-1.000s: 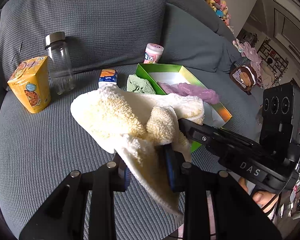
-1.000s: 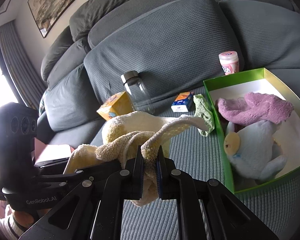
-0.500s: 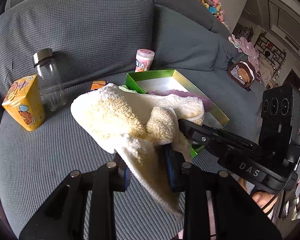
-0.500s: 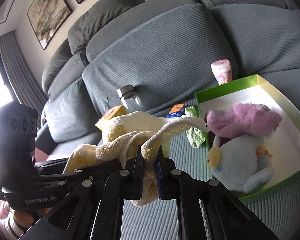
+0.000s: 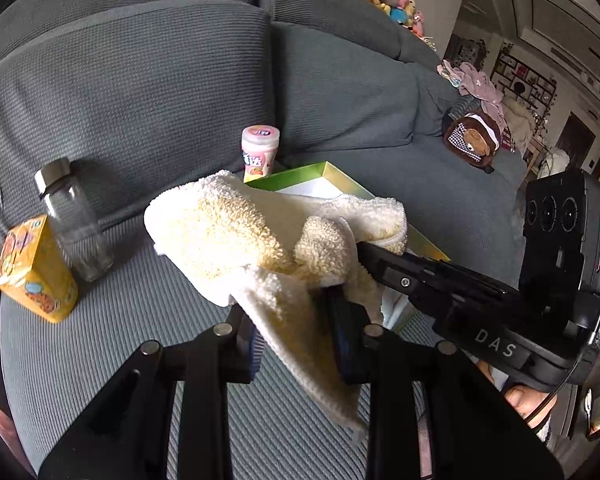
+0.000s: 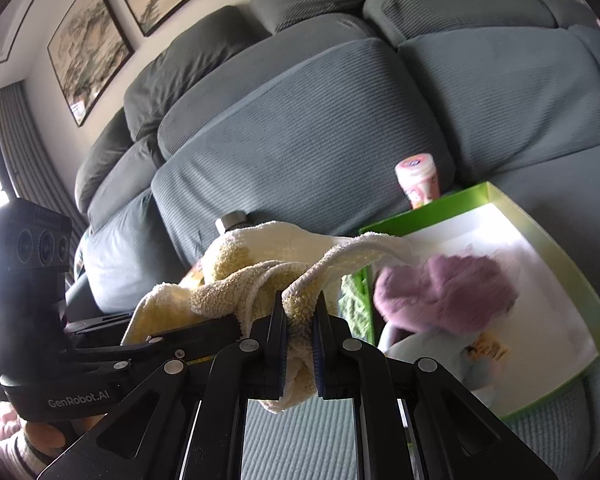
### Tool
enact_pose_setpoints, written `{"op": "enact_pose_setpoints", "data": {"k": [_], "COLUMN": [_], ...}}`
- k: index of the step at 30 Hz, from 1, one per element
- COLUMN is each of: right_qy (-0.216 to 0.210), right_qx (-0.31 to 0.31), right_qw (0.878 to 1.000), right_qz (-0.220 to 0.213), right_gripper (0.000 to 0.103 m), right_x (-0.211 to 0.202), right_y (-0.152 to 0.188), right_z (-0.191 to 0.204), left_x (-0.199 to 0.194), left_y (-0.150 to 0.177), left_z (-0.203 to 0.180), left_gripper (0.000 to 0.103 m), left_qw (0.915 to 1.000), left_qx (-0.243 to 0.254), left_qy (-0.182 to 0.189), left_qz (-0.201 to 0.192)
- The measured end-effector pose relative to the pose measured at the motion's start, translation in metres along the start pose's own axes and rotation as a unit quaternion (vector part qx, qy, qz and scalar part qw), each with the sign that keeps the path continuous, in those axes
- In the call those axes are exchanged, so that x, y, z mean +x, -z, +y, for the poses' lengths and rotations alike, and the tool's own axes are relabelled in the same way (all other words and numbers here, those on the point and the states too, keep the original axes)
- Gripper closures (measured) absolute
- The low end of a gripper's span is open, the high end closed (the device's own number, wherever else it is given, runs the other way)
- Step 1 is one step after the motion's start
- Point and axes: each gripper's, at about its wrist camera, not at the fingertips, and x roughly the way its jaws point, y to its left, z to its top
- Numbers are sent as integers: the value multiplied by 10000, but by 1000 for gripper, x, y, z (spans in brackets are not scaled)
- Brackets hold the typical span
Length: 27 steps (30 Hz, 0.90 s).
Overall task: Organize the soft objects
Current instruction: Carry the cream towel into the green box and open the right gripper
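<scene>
Item: yellow towel (image 5: 236,236), which I hold aloft beside the green box (image 6: 556,264). Left gripper (image 5: 296,336) and right gripper (image 6: 299,350) both pinch its folds. Risk: trailing hem snags the box rim. Right view alone shows purple cloth (image 6: 440,296) inside; left view alone shows the juice carton (image 5: 36,268).

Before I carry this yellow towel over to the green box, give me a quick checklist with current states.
1. Left gripper clamped on the yellow towel: ok.
2. Right gripper clamped on the towel: ok.
3. Towel lifted off the sofa seat: ok.
4. Free room in the green box, beside the purple cloth and blue plush: ok.
5. Towel's hanging tail clears the box rim: cannot tell.
</scene>
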Motion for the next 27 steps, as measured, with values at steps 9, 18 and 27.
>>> {"op": "enact_pose_setpoints", "data": {"k": [9, 18, 27], "right_qy": [383, 840, 1035], "right_qx": [96, 248, 433], "right_qw": [9992, 9961, 9937], "right_qz": [-103, -77, 33], "right_gripper": [91, 91, 91], "right_x": [-5, -7, 0], "right_y": [-21, -41, -48], "right_z": [-27, -64, -96], "left_x": [35, 76, 105], "left_y": [-28, -50, -58], "left_z": [-21, -37, -52], "left_gripper": [76, 76, 76], "left_qw": [9991, 9977, 9974], "left_qx": [346, 423, 430], "left_qy": [241, 512, 513], "left_qz": [10, 109, 265]}}
